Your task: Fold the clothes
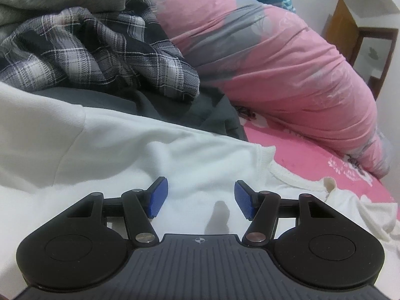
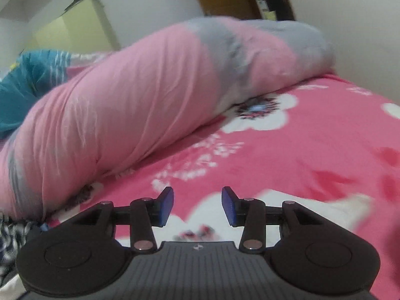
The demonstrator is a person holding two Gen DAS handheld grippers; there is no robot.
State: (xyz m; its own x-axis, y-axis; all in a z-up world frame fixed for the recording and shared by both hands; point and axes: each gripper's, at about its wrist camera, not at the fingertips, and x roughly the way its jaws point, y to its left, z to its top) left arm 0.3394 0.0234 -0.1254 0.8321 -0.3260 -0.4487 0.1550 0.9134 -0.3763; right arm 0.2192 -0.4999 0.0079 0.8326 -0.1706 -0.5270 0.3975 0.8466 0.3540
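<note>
white sweater (image 1: 175, 155) left view, floral bedsheet (image 2: 300, 155) right

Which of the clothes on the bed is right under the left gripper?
The white garment, spread beneath the open left gripper. The black-and-white plaid shirt and the dark grey garment lie crumpled farther back.

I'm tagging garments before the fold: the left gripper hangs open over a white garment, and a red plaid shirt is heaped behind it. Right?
Not quite: the plaid shirt is black, grey and white, not red. The left wrist view shows it heaped behind the white garment, over which the left gripper does hang open, nothing between its pads.
</note>
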